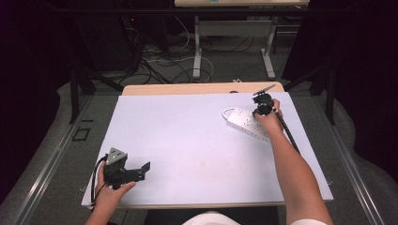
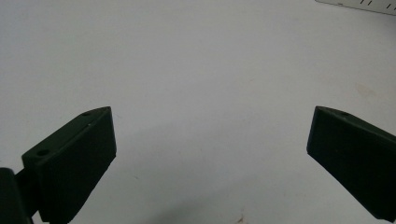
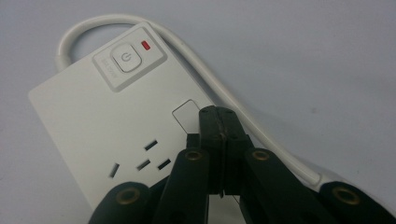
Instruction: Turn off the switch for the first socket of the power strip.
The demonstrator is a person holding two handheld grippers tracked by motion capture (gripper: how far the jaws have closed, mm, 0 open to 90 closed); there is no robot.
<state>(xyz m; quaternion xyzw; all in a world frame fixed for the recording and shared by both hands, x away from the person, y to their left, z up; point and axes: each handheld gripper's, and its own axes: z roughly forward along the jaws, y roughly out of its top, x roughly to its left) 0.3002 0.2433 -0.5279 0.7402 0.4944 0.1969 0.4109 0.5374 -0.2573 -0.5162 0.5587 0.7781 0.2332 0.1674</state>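
A white power strip (image 1: 246,123) lies at the upper right of the pale tabletop (image 1: 187,136), its cord looping round the switch end — a red light shows beside the button (image 3: 125,58). The right tool (image 3: 218,122), jaws pressed together with nothing between, hovers over the strip's face. At lower left the left tool (image 1: 143,169) rests wide open — bare tabletop between its jaws.

High view overhead; claw cameras close, probably downward.
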